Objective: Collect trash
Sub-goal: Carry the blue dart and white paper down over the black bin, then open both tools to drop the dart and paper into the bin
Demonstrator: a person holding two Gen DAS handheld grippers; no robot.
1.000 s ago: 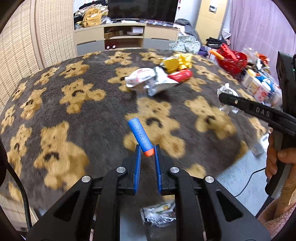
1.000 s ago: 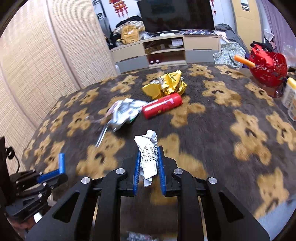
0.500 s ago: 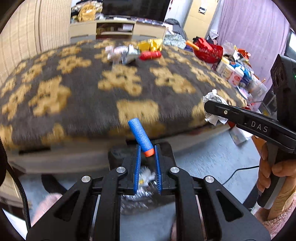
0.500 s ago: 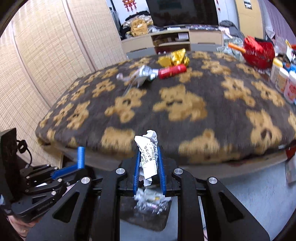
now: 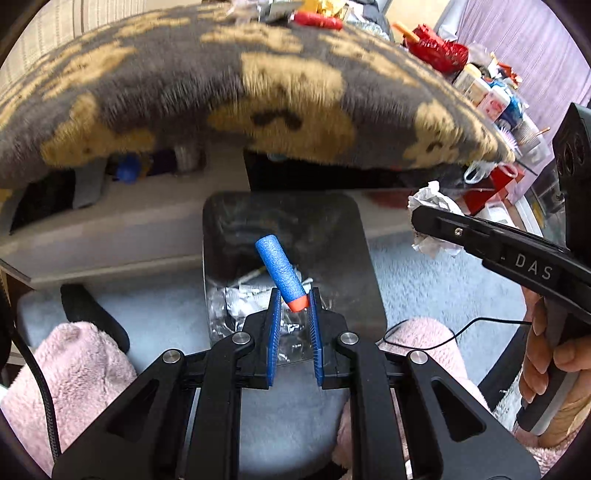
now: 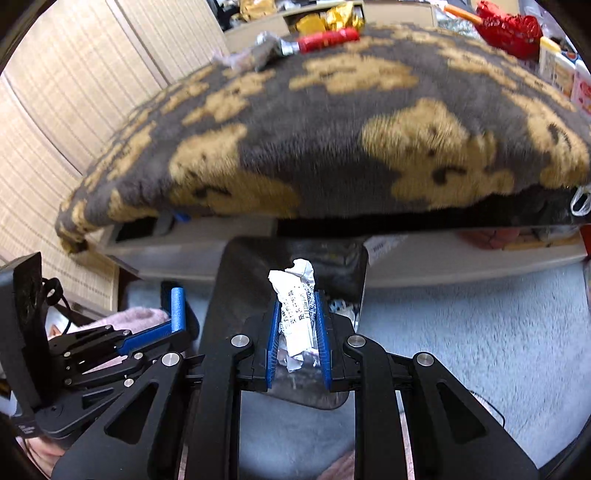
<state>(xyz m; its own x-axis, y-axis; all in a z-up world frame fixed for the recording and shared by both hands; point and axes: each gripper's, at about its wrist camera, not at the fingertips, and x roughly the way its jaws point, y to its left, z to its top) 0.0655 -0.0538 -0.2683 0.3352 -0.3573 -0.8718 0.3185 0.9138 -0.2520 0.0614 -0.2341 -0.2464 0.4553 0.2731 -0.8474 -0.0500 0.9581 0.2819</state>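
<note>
My left gripper [image 5: 293, 301] is shut on a blue foam dart with an orange tip [image 5: 281, 271], held above a dark trash bin [image 5: 354, 258] on the floor. My right gripper [image 6: 297, 302] is shut on a crumpled white printed paper [image 6: 295, 306], also over the bin [image 6: 236, 291]. The bin holds silvery wrappers [image 5: 240, 301]. The right gripper with its paper [image 5: 432, 206] shows at the right of the left wrist view. The left gripper with the dart [image 6: 177, 308] shows at the left of the right wrist view.
A bed with a grey bear-print blanket [image 5: 258, 85] rises behind the bin, with a red can [image 6: 327, 37], yellow wrapper [image 6: 332, 16] and silver wrapper [image 6: 266, 44] on it. Pink slippers [image 5: 66, 365] stand on the pale blue carpet [image 6: 480, 332]. Bottles [image 5: 487, 99] stand at the right.
Both grippers have dropped from over the blanket to below the bed's edge and now hang over the bin. Each still holds its item.
</note>
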